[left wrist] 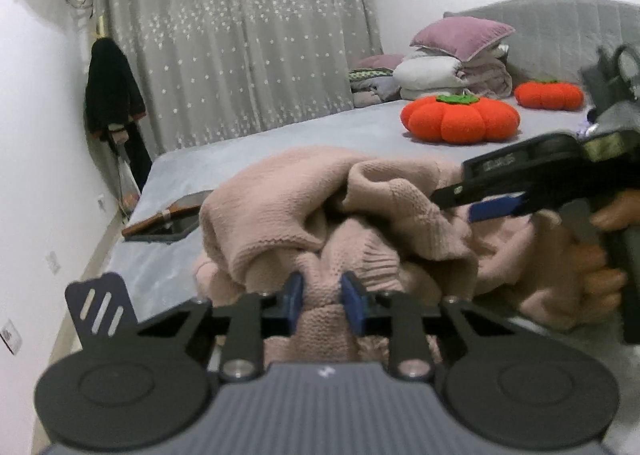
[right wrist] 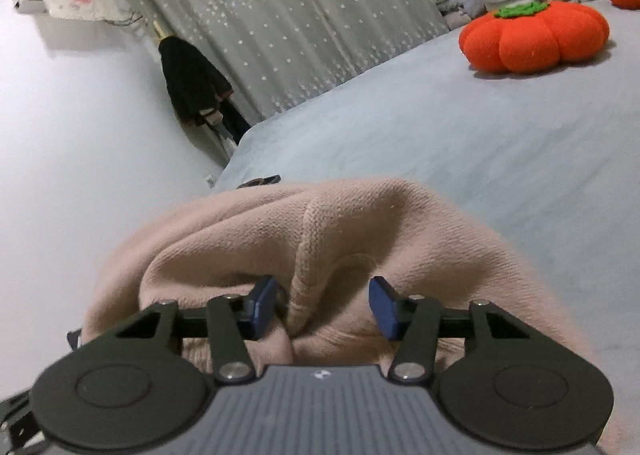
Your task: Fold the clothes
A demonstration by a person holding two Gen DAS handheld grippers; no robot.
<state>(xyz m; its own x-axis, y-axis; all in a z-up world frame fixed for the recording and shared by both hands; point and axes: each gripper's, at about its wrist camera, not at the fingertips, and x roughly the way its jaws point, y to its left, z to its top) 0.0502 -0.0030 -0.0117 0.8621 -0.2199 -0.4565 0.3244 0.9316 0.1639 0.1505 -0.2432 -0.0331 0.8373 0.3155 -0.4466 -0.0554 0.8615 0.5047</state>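
Note:
A pink knit sweater [left wrist: 280, 207] lies crumpled on the grey bed [left wrist: 248, 151]. My left gripper [left wrist: 323, 295] is at its near side, blue pads pressed on a bunched ribbed part of the knit. In the left wrist view my right gripper [left wrist: 452, 203] comes in from the right over the heap, with a person's hand [left wrist: 600, 255] on its handle. Seen from its own camera, the right gripper [right wrist: 323, 305] straddles a raised fold of the sweater [right wrist: 320, 223]. Its pads [right wrist: 384, 307] stand apart from that fold and do not pinch it.
A tablet in a brown case [left wrist: 168, 221] lies on the bed just left of the sweater. Two orange pumpkin cushions [left wrist: 460, 119] and a stack of pillows and bedding [left wrist: 452, 67] sit farther back. A grey curtain [left wrist: 240, 35] and a hanging black garment [left wrist: 114, 95] are beyond the bed's far edge.

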